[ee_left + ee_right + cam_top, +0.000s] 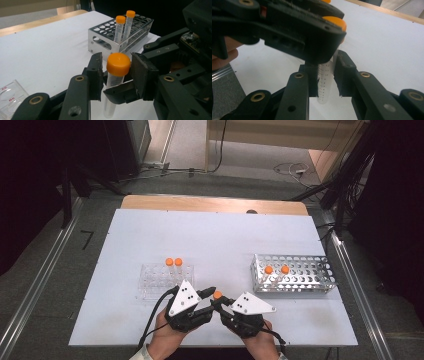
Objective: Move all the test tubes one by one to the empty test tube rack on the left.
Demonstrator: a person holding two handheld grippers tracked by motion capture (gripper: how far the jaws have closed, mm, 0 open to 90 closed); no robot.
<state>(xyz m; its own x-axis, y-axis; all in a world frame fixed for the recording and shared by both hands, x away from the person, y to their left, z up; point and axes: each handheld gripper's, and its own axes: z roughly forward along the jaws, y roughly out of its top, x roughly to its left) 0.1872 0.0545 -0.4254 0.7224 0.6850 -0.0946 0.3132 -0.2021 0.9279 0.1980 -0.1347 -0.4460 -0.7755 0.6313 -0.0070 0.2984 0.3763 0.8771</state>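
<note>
A clear tube with an orange cap [118, 64] stands upright above the white table [210, 240], between the two hands. My right gripper [325, 81] is shut on its graduated body [325, 82], low down. My left gripper [117, 72] comes in from the other side with its jaws around the cap. One pad [140, 72] lies against the cap, while the other pad [97, 72] stands a sliver off it. In the high view both grippers meet at the tube [217, 295] near the table's front edge.
A clear plastic rack [155, 282] with two orange-capped tubes [173, 262] sits left of centre. A metal rack [300, 277] with two more capped tubes [276, 269] stands at the right. Beyond the table lie dark floor and cables.
</note>
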